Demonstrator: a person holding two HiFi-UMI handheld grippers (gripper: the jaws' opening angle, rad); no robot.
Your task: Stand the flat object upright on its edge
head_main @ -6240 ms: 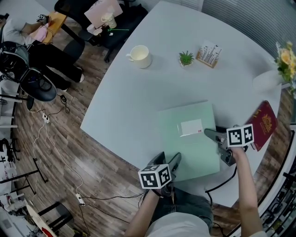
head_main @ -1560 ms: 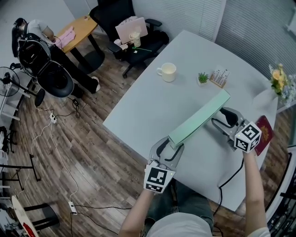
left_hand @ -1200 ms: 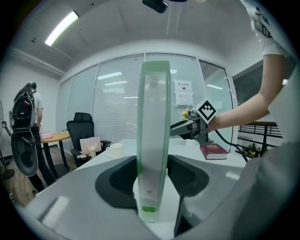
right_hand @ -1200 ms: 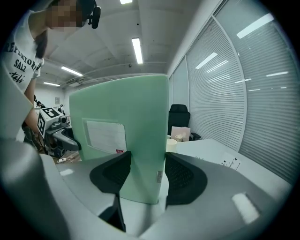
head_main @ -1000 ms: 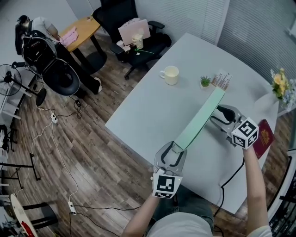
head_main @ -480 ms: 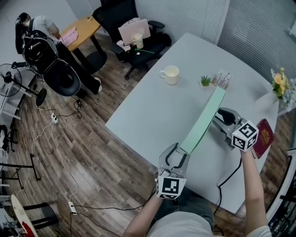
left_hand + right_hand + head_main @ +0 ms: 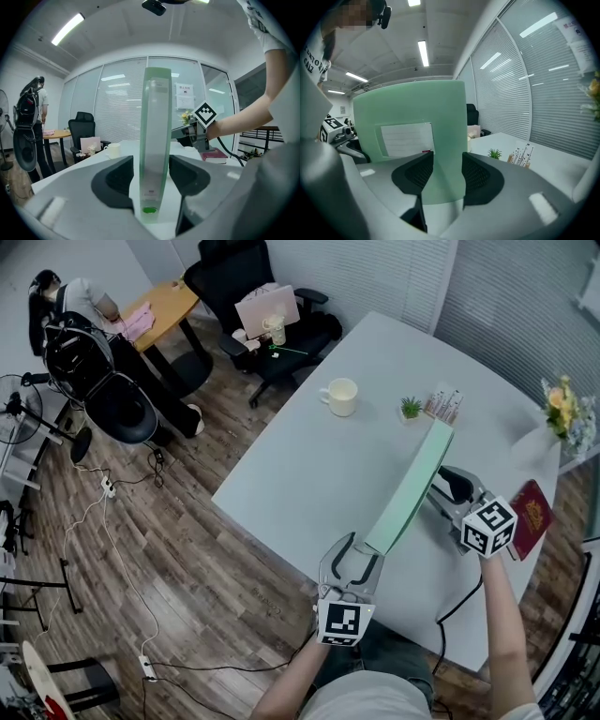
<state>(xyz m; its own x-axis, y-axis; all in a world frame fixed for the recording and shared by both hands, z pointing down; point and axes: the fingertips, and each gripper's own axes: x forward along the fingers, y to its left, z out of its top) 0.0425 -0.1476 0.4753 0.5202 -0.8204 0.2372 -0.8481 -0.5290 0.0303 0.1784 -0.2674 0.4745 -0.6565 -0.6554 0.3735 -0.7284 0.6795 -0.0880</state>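
A pale green flat file box (image 7: 410,488) stands upright on its long edge on the white table (image 7: 309,465), running from near me toward the far side. My left gripper (image 7: 352,547) sits at its near end. In the left gripper view the narrow spine (image 7: 155,140) rises between the open jaws of that gripper (image 7: 150,163), with a gap on each side. My right gripper (image 7: 448,482) is open beside the box's right face. In the right gripper view the broad labelled face (image 7: 410,122) fills the space ahead of this gripper (image 7: 447,161).
A white mug (image 7: 341,397), a small potted plant (image 7: 410,408) and a card holder (image 7: 443,405) stand beyond the box's far end. A red book (image 7: 528,518) lies at the right edge, near a vase of flowers (image 7: 553,418). An office chair (image 7: 267,310) stands beyond the table.
The box lay flat six seconds ago, was tilted up between both grippers, and now stands on its edge. In the last half second both grippers barely shifted.
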